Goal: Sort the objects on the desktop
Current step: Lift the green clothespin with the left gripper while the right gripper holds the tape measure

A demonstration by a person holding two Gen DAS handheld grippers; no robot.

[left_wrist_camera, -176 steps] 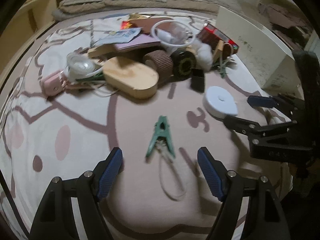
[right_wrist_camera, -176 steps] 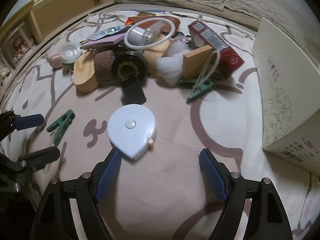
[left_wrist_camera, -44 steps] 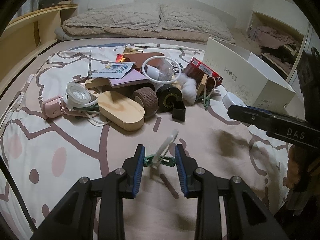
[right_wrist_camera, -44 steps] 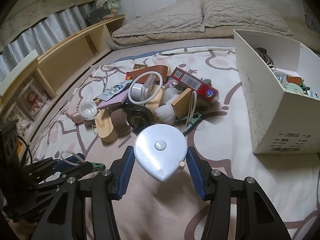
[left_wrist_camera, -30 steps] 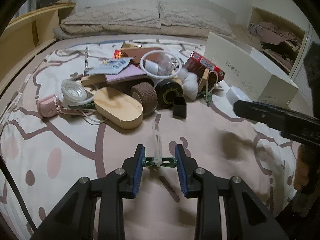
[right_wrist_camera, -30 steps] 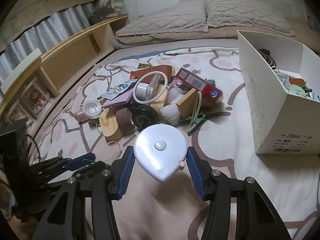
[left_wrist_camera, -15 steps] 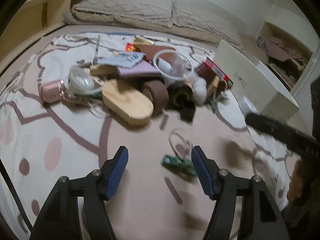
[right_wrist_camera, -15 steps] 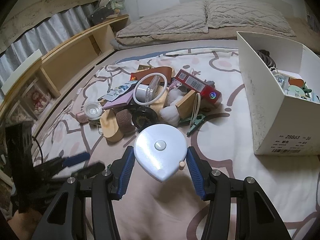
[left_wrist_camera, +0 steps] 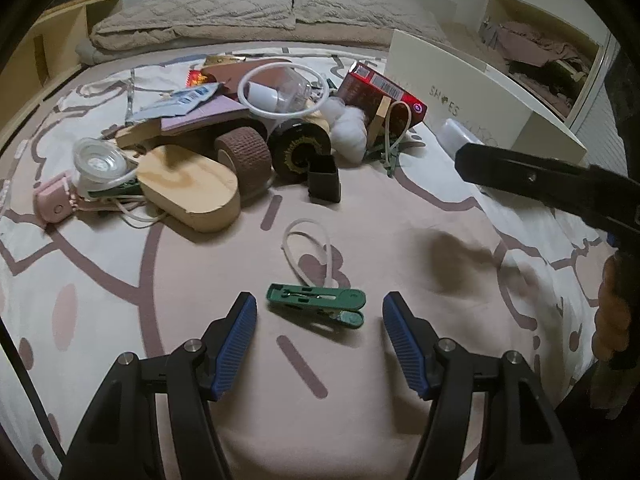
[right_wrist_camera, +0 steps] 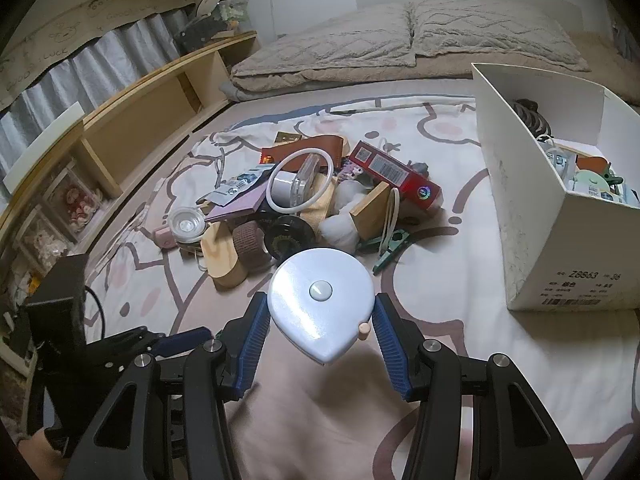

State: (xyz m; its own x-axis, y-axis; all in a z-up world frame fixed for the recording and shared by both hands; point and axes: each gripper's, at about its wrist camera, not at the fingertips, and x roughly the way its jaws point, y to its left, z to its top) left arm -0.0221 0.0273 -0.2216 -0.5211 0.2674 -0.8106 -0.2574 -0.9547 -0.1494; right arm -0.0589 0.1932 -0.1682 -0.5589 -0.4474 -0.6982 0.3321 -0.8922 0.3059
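Observation:
My left gripper (left_wrist_camera: 319,330) is open and empty just above the bedspread. A green clothespin (left_wrist_camera: 317,304) with a white loop cord (left_wrist_camera: 307,249) lies flat between its fingertips, not held. My right gripper (right_wrist_camera: 318,340) is shut on a white teardrop-shaped tape measure (right_wrist_camera: 320,304) and holds it above the bed. The right gripper shows at the right of the left wrist view (left_wrist_camera: 532,184), with the tape measure's edge (left_wrist_camera: 454,136) past its finger. A white shoebox (right_wrist_camera: 560,216) with several items inside stands at the right.
A pile sits mid-bed: wooden oval block (left_wrist_camera: 188,188), brown tape roll (left_wrist_camera: 244,156), black round lid (left_wrist_camera: 298,152), black small box (left_wrist_camera: 324,184), red carton (left_wrist_camera: 382,94), cotton ball (left_wrist_camera: 350,126), white ring (left_wrist_camera: 282,94), pink device (left_wrist_camera: 52,204), another green clothespin (right_wrist_camera: 386,250). Wooden shelves (right_wrist_camera: 132,128) line the left.
My left gripper opened and let go of the green clothespin, which dropped flat onto the bedspread. My right gripper keeps holding the tape measure aloft, nearly still.

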